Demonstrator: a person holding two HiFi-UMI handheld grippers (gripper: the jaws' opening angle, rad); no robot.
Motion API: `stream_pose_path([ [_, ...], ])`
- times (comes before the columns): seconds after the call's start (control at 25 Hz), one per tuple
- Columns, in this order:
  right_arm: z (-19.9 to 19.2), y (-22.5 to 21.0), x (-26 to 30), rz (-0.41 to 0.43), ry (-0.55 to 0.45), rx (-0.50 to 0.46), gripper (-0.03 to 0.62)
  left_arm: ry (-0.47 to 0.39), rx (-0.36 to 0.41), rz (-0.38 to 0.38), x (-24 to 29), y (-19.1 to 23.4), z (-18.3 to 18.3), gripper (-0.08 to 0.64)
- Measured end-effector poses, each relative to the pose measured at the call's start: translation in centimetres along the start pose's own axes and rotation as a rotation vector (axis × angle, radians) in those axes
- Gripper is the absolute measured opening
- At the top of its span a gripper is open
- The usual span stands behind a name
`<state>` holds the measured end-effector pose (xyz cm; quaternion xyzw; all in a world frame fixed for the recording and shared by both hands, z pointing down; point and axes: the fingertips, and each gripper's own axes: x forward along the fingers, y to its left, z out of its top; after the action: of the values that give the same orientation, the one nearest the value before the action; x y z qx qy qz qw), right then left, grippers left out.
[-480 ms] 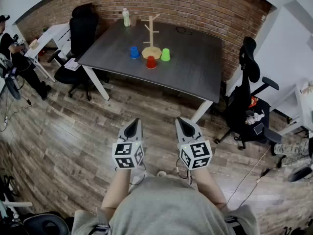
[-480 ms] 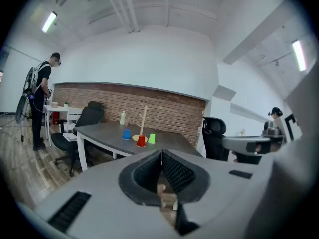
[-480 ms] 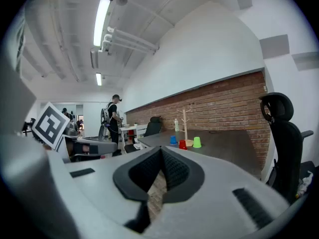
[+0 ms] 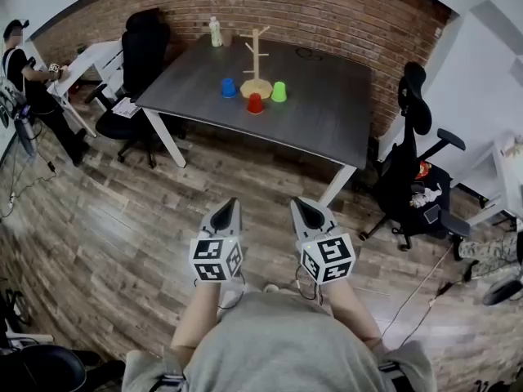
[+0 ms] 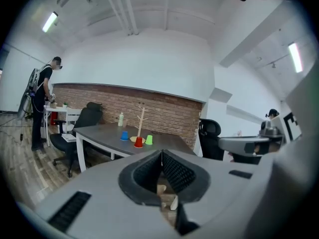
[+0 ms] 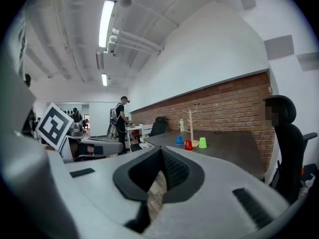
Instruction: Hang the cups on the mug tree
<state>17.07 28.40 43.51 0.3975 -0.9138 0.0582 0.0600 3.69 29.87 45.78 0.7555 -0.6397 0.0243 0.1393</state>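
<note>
**Mug tree and surroundings.** The mug tree (image 4: 256, 55) is a pale wooden post with short angled pegs on a round wooden base. It is shown upright on a matt, dark grey rectangular table (image 4: 327, 117) with white legs. Three small tapered cups are set on the tabletop close round the tree's base:

- the blue cup (image 4: 229, 87) is just left of the tree;
- the red cup (image 4: 255, 104) is just in front of it;
- the green cup (image 4: 279, 91) is just to its right.

A pale bottle (image 4: 216, 32) is seen behind and to the left of the tree. A rough red brick wall (image 4: 343, 11) rises beyond the tree. Black padded office chairs are placed left (image 4: 145, 43) and right (image 4: 415, 129) of the tree, off the table's ends. Farther left of the tree, a person (image 4: 20, 64) is seen at a white desk (image 4: 86, 60).

Well on the near side of the tree, over a floor of brown wood planks (image 4: 106, 219), the left gripper (image 4: 230, 204) and the right gripper (image 4: 297, 204) are held side by side. Both are pointed toward the tree. Each has a smooth grey shell and carries a cube with black-and-white square markers. In the gripper views, the ribbed black pads of the left gripper (image 5: 161, 153) are pressed together with nothing between them. The same is seen of the right gripper (image 6: 160, 151).
</note>
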Motion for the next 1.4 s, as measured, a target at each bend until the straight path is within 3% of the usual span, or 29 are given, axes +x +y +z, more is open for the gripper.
stream_pose_path([
  [0.2,0.6,1.0,-0.4,0.022,-0.040,0.019,-0.002,-0.016,-0.001,0.014,-1.2,0.0,0.1,0.010],
  [0.72,-0.9,-0.1,0.6,-0.007,0.018,0.020,-0.002,-0.014,-0.015,0.003,-0.2,0.3,0.3,0.009],
  [1.08,-0.2,-3.5,5.5,-0.023,0.024,0.012,-0.002,-0.011,-0.026,-0.019,5.7,2.1,1.4,0.009],
  [1.4,1.5,-7.8,13.6,-0.032,0.021,0.009,-0.002,-0.026,-0.037,-0.013,13.6,6.5,4.0,0.011],
])
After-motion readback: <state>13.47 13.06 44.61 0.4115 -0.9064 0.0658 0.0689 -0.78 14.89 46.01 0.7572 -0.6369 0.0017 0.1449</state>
